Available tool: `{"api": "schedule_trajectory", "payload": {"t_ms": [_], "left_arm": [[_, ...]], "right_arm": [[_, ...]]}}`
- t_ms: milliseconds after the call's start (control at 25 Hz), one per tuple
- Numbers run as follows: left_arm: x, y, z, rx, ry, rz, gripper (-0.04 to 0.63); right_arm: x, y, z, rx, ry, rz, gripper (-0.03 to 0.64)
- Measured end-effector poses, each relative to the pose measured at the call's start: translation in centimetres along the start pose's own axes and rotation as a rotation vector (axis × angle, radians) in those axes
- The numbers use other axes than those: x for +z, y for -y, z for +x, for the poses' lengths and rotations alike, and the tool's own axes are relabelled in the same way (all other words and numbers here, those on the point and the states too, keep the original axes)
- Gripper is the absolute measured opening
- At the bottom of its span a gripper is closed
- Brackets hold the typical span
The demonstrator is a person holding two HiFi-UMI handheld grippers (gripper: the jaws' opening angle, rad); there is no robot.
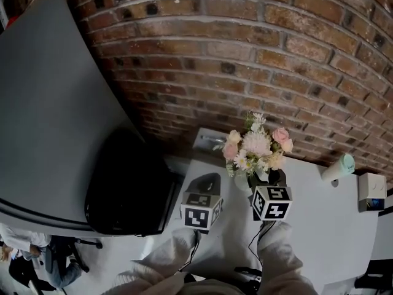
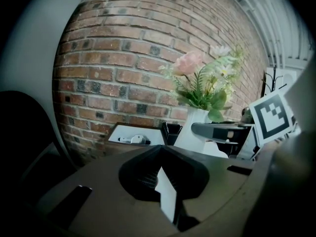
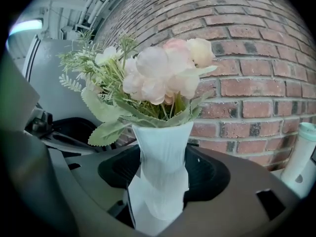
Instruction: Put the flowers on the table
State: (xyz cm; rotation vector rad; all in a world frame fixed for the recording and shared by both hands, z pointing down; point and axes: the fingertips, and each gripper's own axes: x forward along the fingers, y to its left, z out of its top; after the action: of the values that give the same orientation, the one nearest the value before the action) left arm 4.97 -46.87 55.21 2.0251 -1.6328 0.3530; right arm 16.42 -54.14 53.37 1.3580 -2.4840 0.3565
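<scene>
Matt, ribbed white vase [image 3: 160, 167] against a rough brick wall [image 3: 256, 48].

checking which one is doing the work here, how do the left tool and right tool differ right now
The right tool is shut on the white vase holding the flowers; the left tool is shut on nothing. The right tool sits under the bouquet, while the left tool is off to the side, apart from the vase. Both have jaws closed and are over the white table.

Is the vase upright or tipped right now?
Upright. In the right gripper view the white vase stands straight between the jaws of the right gripper, which close on its body, and the flowers point up.
</scene>
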Motion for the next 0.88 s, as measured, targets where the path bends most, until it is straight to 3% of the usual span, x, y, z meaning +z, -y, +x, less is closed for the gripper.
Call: {"api": "schedule_trajectory", "payload": {"t_ms": [880], "left_arm": [[-0.5, -0.3, -2.4, 0.016, 0.008, -0.011, 0.005]], "right_arm": [[-1.3, -1.0, -0.5, 0.001, -0.03, 0.009, 0.275]]}}
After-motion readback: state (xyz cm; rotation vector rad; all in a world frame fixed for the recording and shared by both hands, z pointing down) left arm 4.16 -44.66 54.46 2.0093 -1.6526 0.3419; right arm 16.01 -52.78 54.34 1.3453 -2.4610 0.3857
